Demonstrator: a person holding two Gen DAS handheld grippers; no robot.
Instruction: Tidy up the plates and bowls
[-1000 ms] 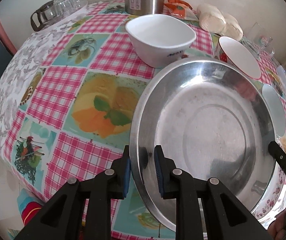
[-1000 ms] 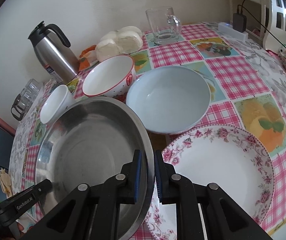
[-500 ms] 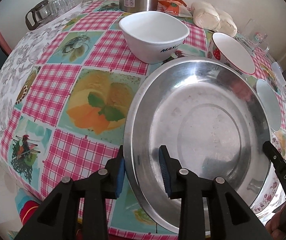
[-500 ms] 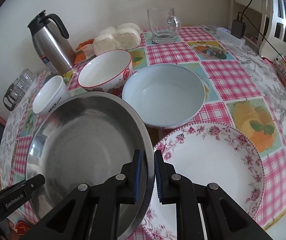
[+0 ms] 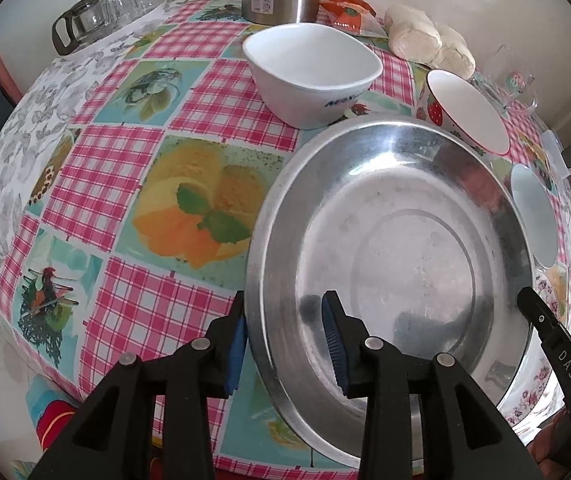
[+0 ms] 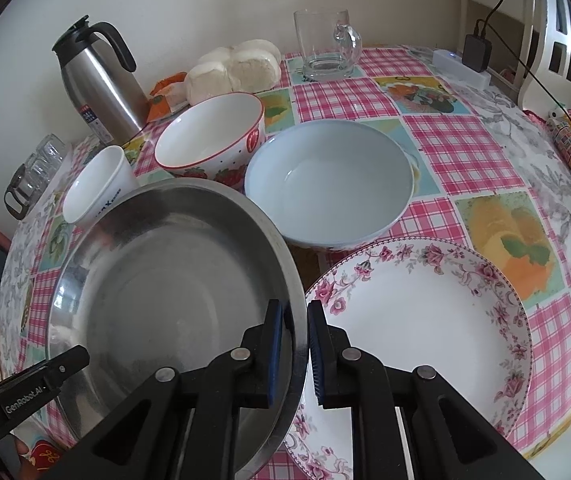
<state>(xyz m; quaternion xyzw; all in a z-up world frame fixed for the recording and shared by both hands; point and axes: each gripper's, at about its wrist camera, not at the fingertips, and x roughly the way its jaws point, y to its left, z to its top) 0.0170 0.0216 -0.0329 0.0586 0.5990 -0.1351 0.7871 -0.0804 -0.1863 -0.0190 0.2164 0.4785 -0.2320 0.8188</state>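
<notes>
On the checked tabletop [image 6: 465,148], a steel thermos [image 6: 97,80] stands far left, pale buns [image 6: 233,70] beside it, and a glass mug [image 6: 325,46] far right.

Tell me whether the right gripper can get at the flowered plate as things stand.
Probably not yet: the right gripper is shut on the steel pan's rim, and that rim overlaps the flowered plate's near edge. The left gripper has just opened.

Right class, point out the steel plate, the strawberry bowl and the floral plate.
steel plate [image 6: 165,292], right wrist view, inner base.
strawberry bowl [image 6: 209,136], right wrist view, white inside.
floral plate [image 6: 425,320], right wrist view, white centre.
</notes>
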